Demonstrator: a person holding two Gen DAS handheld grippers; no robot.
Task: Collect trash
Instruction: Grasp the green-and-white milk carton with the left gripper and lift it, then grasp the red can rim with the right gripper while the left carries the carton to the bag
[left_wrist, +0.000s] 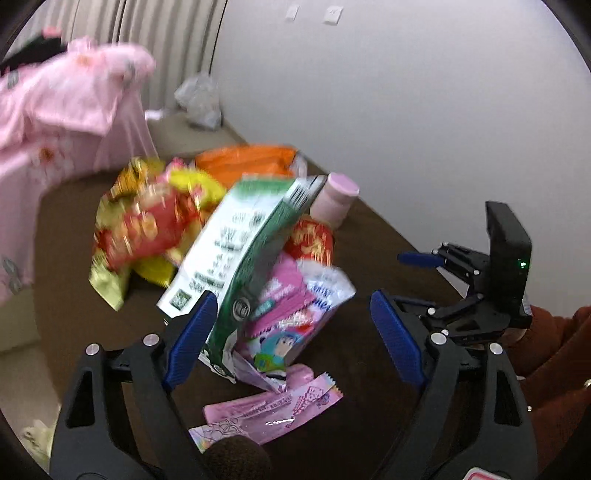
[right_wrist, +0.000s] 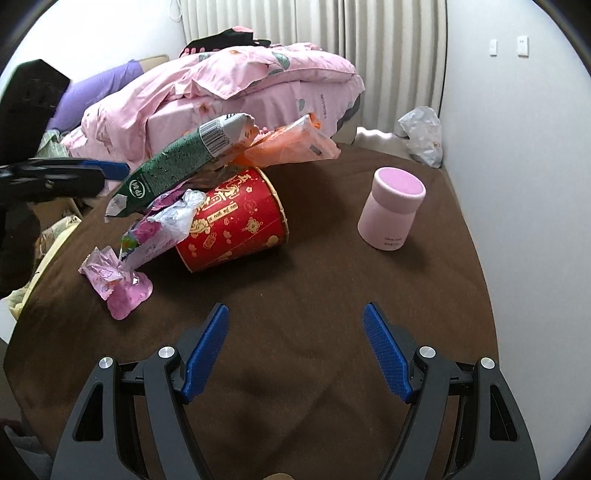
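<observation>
A heap of trash lies on the brown-covered table (right_wrist: 314, 266). A red paper cup (right_wrist: 236, 218) lies on its side, and a green-and-white pack (right_wrist: 173, 166) leans over it. A crumpled pink-and-clear bag (right_wrist: 162, 225) and a pink wrapper (right_wrist: 118, 284) lie beside it. My left gripper (left_wrist: 291, 301) is open around the lower end of the green-and-white pack (left_wrist: 236, 243), whose edge is close to the left finger (left_wrist: 192, 339). Pink wrappers (left_wrist: 273, 410) lie below it. My right gripper (right_wrist: 295, 310) is open over bare cloth, short of the heap.
A pink jar (right_wrist: 391, 214) stands upright to the right of the heap, and an orange bag (right_wrist: 291, 144) lies behind it. Blurred yellow-red snack wrappers (left_wrist: 147, 221) lie on the far left. Pink bedding (right_wrist: 229, 85) is piled behind. A clear plastic bag (right_wrist: 423, 134) sits in the corner.
</observation>
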